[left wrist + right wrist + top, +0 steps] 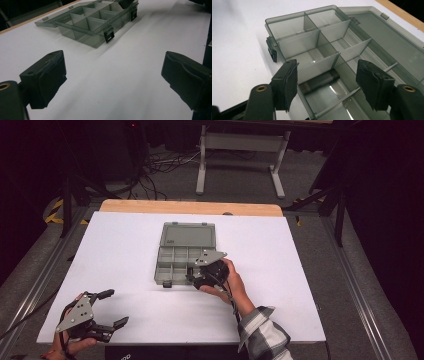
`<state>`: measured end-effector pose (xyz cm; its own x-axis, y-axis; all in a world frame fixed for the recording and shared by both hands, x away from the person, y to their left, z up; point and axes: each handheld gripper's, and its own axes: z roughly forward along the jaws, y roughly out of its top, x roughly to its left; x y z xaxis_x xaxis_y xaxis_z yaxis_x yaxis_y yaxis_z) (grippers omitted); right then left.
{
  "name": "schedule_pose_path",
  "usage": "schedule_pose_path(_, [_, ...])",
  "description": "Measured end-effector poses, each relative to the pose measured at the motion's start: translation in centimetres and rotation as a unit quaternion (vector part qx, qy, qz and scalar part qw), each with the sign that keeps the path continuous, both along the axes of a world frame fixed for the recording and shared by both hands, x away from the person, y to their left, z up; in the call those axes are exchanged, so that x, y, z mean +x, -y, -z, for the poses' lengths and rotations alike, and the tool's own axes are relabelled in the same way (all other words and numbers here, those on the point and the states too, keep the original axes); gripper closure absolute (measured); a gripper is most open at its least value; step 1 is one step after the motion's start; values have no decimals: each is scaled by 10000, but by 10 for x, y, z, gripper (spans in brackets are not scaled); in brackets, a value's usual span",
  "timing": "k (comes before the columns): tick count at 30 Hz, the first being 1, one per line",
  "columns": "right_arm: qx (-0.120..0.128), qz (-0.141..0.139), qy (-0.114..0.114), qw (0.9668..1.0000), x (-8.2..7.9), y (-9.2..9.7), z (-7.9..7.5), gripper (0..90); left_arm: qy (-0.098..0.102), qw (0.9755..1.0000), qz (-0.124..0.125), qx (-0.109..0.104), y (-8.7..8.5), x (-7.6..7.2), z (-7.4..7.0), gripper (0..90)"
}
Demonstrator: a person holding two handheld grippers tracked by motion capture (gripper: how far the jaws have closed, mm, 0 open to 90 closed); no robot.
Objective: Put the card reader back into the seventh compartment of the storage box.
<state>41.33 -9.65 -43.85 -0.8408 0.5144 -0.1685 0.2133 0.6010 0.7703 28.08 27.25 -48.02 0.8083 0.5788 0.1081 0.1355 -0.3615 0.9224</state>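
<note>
White bench (pixel 125 250), open grey box (pixel 187 236) in the middle, lid laid flat behind. My right gripper (pixel 327 75) hangs over the box's near corner, drawn in tight and grasping nothing. The dark cylinder (pixel 319 81) lies loose in the front compartment below. I want my pads clear of the wall and squarely across it. My left gripper (pixel 112 307) waits, released, near the bench's front-left edge.

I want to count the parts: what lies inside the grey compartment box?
One dark cylinder lies in a front compartment; the others seen look empty. The fingers cover part of the box.
</note>
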Motion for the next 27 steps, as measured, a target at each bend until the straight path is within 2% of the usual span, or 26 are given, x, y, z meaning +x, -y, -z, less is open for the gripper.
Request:
schedule_pose_path(18, [234, 55, 300, 9993, -8, 5, -9, 318, -2, 10000, -12, -21, 0, 0, 0, 69])
schedule_pose_path(24, [381, 170, 601, 9973, -12, 8, -15, 290, -3, 10000, -9, 0, 0, 0, 0, 70])
schedule_pose_path(27, [433, 191, 652, 9968, -13, 10, -16, 287, 1, 10000, -11, -6, 0, 0, 0, 70])
